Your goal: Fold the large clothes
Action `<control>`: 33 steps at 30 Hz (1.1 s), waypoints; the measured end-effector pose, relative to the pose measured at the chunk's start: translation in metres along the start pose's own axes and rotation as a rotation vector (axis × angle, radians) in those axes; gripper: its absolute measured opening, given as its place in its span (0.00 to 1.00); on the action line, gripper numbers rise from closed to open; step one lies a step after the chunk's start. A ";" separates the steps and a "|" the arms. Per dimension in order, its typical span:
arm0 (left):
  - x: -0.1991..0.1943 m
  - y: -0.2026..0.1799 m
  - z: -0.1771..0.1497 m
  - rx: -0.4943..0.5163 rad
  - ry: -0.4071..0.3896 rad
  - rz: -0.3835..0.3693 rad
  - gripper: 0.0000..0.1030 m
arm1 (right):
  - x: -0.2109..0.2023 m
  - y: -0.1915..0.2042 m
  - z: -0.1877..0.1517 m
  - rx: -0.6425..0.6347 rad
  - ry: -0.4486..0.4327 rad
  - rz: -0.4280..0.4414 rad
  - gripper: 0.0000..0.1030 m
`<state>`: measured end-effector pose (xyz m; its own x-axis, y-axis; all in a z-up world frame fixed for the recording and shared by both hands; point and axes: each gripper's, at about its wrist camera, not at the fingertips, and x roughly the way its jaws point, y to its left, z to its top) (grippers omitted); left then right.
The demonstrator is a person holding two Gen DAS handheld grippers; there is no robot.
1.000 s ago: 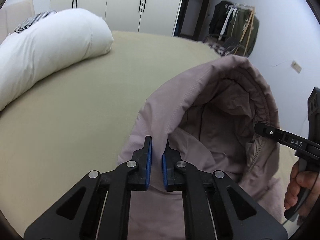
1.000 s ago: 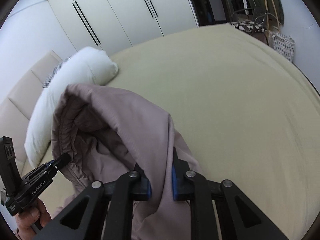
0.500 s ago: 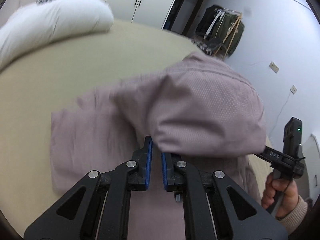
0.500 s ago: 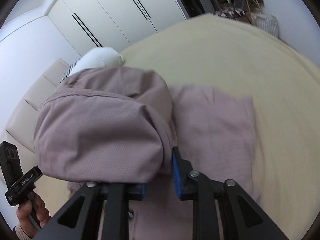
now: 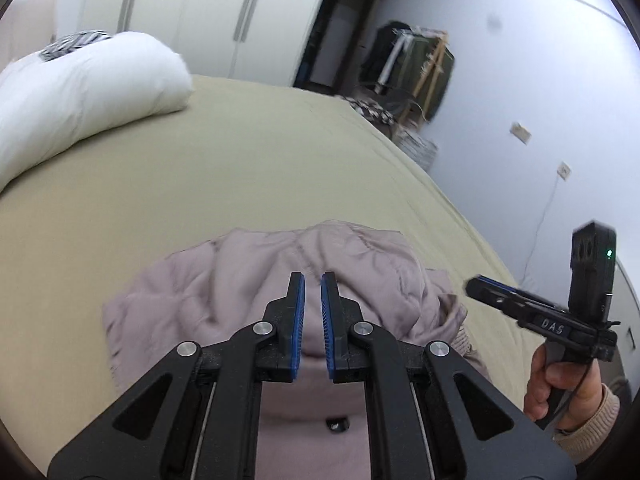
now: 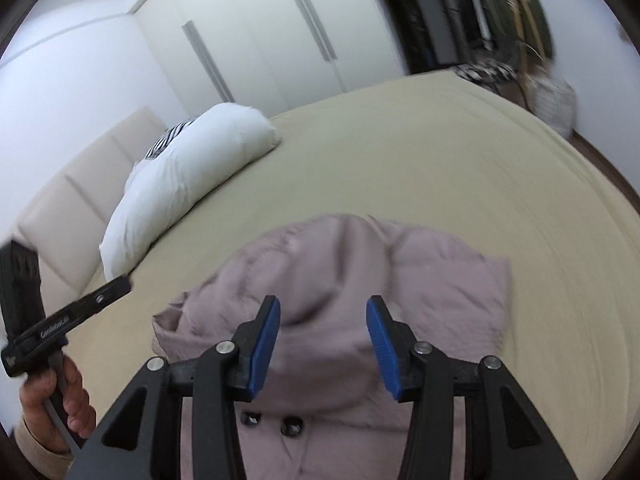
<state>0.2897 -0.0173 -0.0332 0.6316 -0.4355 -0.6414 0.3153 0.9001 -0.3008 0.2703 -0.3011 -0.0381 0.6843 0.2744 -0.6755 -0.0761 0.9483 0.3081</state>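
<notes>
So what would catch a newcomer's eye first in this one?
The mauve padded coat, lying bunched on the olive bed right below both claws. Next, the right claw, its blue pads apart and nothing between them after just opening. Then the long white pillow by the headboard.

My left claw (image 5: 312, 280) is matte black plastic: two angular linkage arms with triangular cut-outs, pinned by round silver screws, each finger faced with a ribbed blue pad (image 5: 298, 322). My right claw (image 6: 323, 307) is built the same, its blue pads (image 6: 382, 346) equally ridged. Seen from the side, its black body carries white lettering and a boxy black camera block (image 5: 591, 270) showing a small green light. A thin dark cable runs down the handle. My sleeve (image 5: 588, 426) is ribbed beige knit.
</notes>
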 end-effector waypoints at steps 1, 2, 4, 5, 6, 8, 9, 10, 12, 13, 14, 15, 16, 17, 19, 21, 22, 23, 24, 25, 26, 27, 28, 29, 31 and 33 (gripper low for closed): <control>0.014 -0.002 0.003 0.000 0.020 0.010 0.07 | 0.012 0.004 0.003 -0.019 0.022 -0.017 0.47; 0.029 -0.001 0.004 0.004 0.049 0.020 0.07 | 0.024 0.006 0.003 -0.028 0.055 -0.040 0.46; 0.063 0.003 -0.003 0.019 0.123 0.076 0.07 | 0.054 -0.002 0.000 -0.032 0.134 -0.102 0.46; 0.079 0.005 -0.012 0.014 0.170 0.102 0.07 | 0.064 -0.010 -0.008 -0.034 0.169 -0.142 0.46; 0.090 0.004 -0.025 0.009 0.217 0.113 0.07 | 0.074 -0.021 -0.016 -0.032 0.202 -0.175 0.46; 0.109 0.010 -0.048 0.002 0.245 0.129 0.07 | 0.078 -0.041 -0.043 -0.002 0.223 -0.138 0.43; 0.113 0.013 -0.058 0.006 0.244 0.124 0.07 | 0.076 -0.045 -0.049 -0.013 0.201 -0.118 0.43; 0.114 0.014 -0.066 0.013 0.239 0.123 0.07 | 0.076 -0.044 -0.054 -0.047 0.184 -0.116 0.43; 0.115 0.015 -0.071 0.021 0.239 0.121 0.07 | 0.074 -0.042 -0.060 -0.090 0.180 -0.135 0.43; 0.115 0.016 -0.071 0.016 0.241 0.116 0.07 | 0.073 -0.039 -0.057 -0.094 0.188 -0.148 0.43; 0.110 0.017 -0.068 0.004 0.237 0.109 0.07 | 0.070 -0.035 -0.051 -0.083 0.196 -0.161 0.43; 0.106 0.016 -0.063 -0.004 0.227 0.111 0.07 | 0.063 -0.033 -0.043 -0.068 0.189 -0.165 0.43; 0.094 0.019 -0.058 -0.011 0.191 0.112 0.07 | 0.050 -0.027 -0.035 -0.062 0.152 -0.154 0.43; 0.081 0.017 -0.051 -0.011 0.145 0.106 0.07 | 0.039 -0.020 -0.024 -0.067 0.101 -0.142 0.43; 0.062 0.010 -0.036 0.000 0.065 0.082 0.07 | 0.026 -0.012 -0.008 -0.070 0.027 -0.118 0.43; 0.054 -0.003 -0.019 0.029 0.016 0.036 0.07 | 0.029 0.000 0.009 -0.078 0.003 -0.074 0.42; 0.055 -0.006 -0.014 0.044 0.012 0.030 0.07 | 0.037 0.006 0.014 -0.091 0.012 -0.061 0.41; 0.061 -0.009 -0.010 0.060 0.019 0.035 0.07 | 0.048 0.011 0.018 -0.103 0.028 -0.046 0.39; 0.071 -0.009 -0.010 0.065 0.036 0.042 0.07 | 0.062 0.015 0.018 -0.115 0.056 -0.034 0.35; 0.077 -0.010 -0.014 0.056 0.053 0.050 0.07 | 0.077 0.017 0.015 -0.127 0.092 -0.035 0.33; 0.088 -0.006 -0.020 0.039 0.084 0.065 0.07 | 0.089 0.017 0.005 -0.139 0.127 -0.051 0.30; 0.101 0.001 -0.027 0.025 0.126 0.081 0.07 | 0.104 0.015 -0.003 -0.147 0.169 -0.069 0.29; 0.108 0.002 -0.038 0.017 0.165 0.097 0.07 | 0.117 0.009 -0.015 -0.152 0.203 -0.082 0.28; 0.117 0.010 -0.052 0.005 0.203 0.112 0.07 | 0.127 0.003 -0.029 -0.165 0.213 -0.091 0.25; 0.132 0.012 -0.066 0.011 0.211 0.111 0.07 | 0.132 0.003 -0.043 -0.209 0.179 -0.099 0.25; 0.133 0.014 -0.074 0.024 0.204 0.114 0.07 | 0.134 0.007 -0.049 -0.246 0.163 -0.120 0.25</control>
<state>0.3258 -0.0622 -0.1750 0.5082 -0.3177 -0.8005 0.2687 0.9416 -0.2030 0.3257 -0.2495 -0.1593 0.5749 0.1611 -0.8022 -0.1885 0.9801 0.0618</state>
